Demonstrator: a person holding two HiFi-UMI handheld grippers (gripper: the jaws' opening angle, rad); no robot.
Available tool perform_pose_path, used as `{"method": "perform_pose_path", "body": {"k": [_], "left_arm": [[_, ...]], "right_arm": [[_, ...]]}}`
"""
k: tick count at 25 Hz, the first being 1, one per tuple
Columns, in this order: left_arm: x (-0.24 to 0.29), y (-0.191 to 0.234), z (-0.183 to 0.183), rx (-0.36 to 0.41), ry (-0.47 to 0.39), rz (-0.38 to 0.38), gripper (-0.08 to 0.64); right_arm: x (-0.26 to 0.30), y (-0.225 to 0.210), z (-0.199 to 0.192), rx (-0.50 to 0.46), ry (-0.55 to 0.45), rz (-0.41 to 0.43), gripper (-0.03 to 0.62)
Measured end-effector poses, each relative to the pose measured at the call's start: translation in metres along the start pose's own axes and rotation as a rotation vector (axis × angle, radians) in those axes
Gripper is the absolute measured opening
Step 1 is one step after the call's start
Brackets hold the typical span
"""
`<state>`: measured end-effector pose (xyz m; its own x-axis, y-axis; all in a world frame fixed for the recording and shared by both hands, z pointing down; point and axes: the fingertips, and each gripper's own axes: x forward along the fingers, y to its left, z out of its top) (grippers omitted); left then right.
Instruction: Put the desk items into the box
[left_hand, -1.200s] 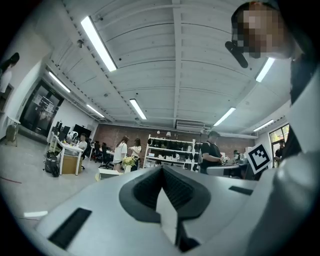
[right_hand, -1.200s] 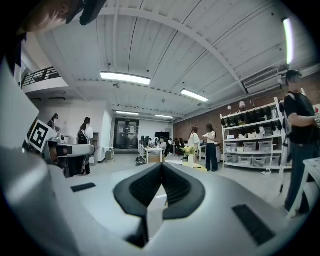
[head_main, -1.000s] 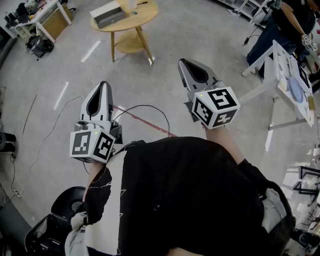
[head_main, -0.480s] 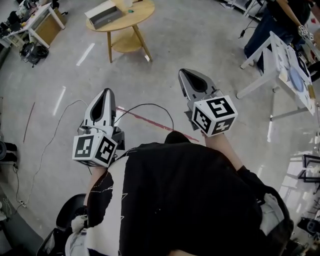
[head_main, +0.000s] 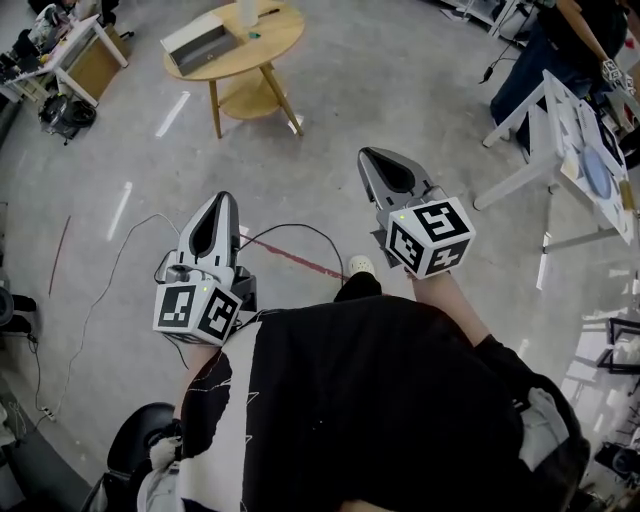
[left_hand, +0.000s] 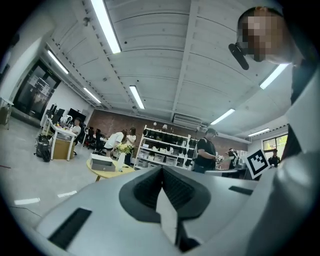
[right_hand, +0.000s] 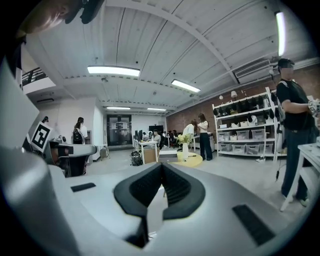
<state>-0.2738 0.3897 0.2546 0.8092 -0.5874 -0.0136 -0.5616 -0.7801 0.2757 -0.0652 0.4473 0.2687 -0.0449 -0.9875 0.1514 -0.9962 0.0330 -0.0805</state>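
A round wooden table (head_main: 268, 48) stands far ahead across the floor. On it are a grey box (head_main: 199, 42), a white vase (head_main: 248, 12) and a small dark item (head_main: 258, 35). My left gripper (head_main: 226, 196) and right gripper (head_main: 366, 152) are held level in front of my body, far short of the table. Both are shut with nothing between the jaws. In the left gripper view the jaw tips (left_hand: 161, 167) meet, with the box (left_hand: 102, 162) beyond them. The right gripper view shows its tips (right_hand: 162, 163) together, with the yellow-looking table (right_hand: 194, 160) and its vase (right_hand: 185, 149) in the distance.
A black cable (head_main: 290, 212) and a red tape line (head_main: 292, 257) cross the concrete floor ahead. At the right stands a white table (head_main: 553, 112) with a person (head_main: 548, 45) beside it. A desk (head_main: 88, 48) is at the far left, and a black chair (head_main: 140, 448) is behind me.
Both grippers have sunk a little, and the left sits lower in the picture. The round table now shows more fully at the top. The jaws have stayed shut.
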Motion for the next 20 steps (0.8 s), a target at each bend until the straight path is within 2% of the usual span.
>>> {"method": "perform_pose_path", "body": {"k": [4, 10, 20], "left_arm": [[0.040, -0.010, 0.009, -0.014, -0.053, 0.036, 0.011], [0.100, -0.037, 0.011, 0.031, -0.073, 0.048, 0.011], [0.159, -0.068, -0.001, 0.032, -0.105, 0.116, 0.011]], "right_arm": [[0.018, -0.035, 0.015, -0.023, -0.003, 0.051, 0.006], [0.045, -0.088, 0.041, -0.043, -0.042, 0.120, 0.006], [0.066, -0.154, 0.045, -0.019, -0.043, 0.220, 0.006]]}}
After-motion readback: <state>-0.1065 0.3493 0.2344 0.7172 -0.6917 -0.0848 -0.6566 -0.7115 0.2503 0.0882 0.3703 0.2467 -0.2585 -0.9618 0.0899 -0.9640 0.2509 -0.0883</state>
